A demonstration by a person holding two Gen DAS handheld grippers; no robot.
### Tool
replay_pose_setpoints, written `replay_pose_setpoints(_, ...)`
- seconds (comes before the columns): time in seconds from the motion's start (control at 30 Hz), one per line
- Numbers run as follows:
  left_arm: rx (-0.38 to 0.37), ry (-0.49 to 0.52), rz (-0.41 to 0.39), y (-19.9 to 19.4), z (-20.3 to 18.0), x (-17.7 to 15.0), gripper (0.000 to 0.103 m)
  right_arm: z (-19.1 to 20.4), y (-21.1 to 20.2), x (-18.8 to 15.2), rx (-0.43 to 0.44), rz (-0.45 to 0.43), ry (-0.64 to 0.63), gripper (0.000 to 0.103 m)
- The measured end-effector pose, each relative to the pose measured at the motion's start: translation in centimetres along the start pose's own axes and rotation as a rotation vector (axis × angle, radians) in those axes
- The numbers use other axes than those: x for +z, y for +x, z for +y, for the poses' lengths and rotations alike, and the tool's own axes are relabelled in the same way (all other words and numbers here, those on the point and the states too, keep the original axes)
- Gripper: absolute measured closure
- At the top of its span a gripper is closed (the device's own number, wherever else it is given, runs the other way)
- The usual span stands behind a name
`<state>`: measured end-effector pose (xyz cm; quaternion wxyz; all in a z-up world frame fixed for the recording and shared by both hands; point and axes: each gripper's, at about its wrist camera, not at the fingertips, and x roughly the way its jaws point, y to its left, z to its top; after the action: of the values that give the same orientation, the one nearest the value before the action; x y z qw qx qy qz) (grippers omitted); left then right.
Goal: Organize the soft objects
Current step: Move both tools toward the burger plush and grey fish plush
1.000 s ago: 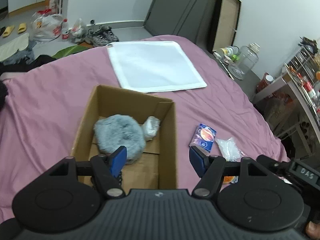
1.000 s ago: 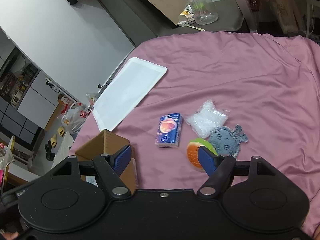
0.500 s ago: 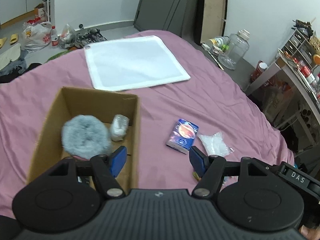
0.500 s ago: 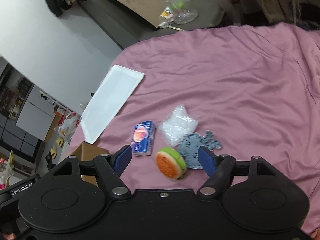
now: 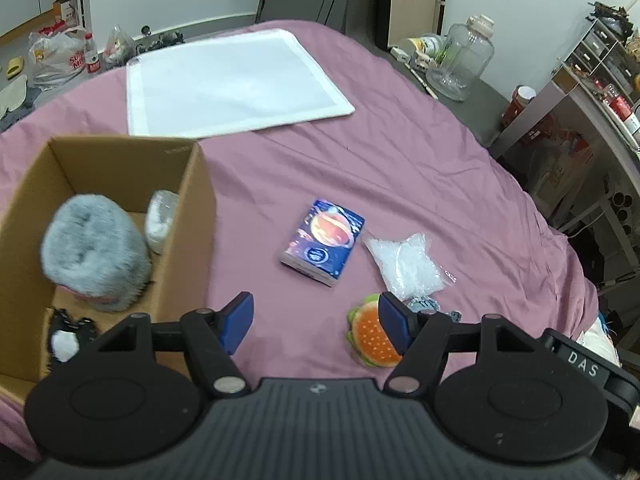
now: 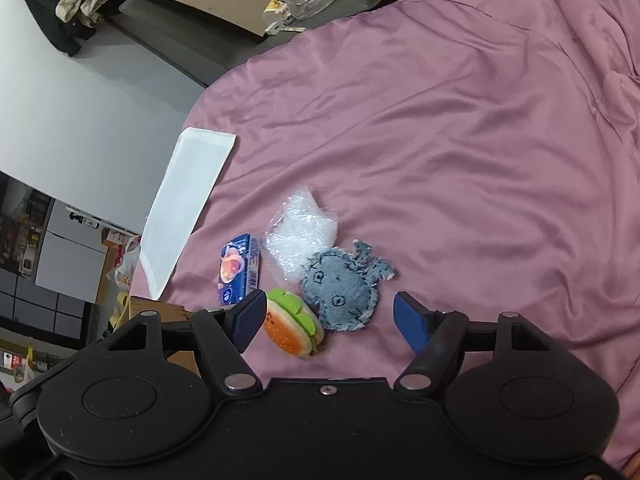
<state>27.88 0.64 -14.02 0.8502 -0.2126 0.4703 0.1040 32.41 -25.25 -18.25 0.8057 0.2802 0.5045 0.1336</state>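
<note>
The cardboard box (image 5: 196,200) holds a grey fluffy plush (image 5: 94,252); left gripper (image 5: 316,322) and right gripper (image 6: 330,318) gape empty.

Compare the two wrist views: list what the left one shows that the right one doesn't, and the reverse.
Left wrist only: the inside of the cardboard box, holding a grey fluffy toy and a small white bundle, and the open left gripper.

Right wrist only: the whole grey whale toy and the open right gripper.

Both: the burger toy, the blue tissue pack, the clear plastic bag, the white sheet and the pink bedspread.
</note>
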Motion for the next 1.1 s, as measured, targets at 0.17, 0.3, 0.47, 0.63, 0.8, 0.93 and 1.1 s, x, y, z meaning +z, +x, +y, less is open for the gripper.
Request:
replay_pose_setpoints(0.17,-0.003,0.001,0.025,2.0,-1.5,-0.3,0.036,-1.5,0.8,0.7,-0.018,0.014,0.053,0.039)
replay_pose_setpoints(0.3,0.003,0.01,0.039,3.5,-2.6,-0.8,0.036,-2.2,1.3,0.9,-0.025,0.019,0.072,0.04)
replay_pose_setpoints(0.47,0.001,-0.002,0.069,5.4,-3.5,-1.4,0.036,-2.9,1.9,1.1,-0.026,0.038,0.093,0.04)
replay_pose_setpoints(0.63,-0.005,-0.024,0.092,7.0,-3.8,-1.7,0.036,-3.2,2.1,1.1,-0.022,0.046,0.093,0.039)
replay_pose_setpoints(0.8,-0.003,-0.015,0.122,8.6,-4.3,-2.3,0.036,-3.4,2.5,1.0,-0.023,0.057,0.099,0.039)
replay_pose_setpoints(0.93,-0.027,-0.057,0.118,9.0,-3.8,-2.8,0.036,-3.4,2.8,1.0,-0.026,0.059,0.1,0.039)
replay_pose_setpoints(1.1,-0.046,-0.094,0.113,8.6,-3.0,-2.6,0.064,-3.2,3.6,0.8,-0.031,0.077,0.094,0.039)
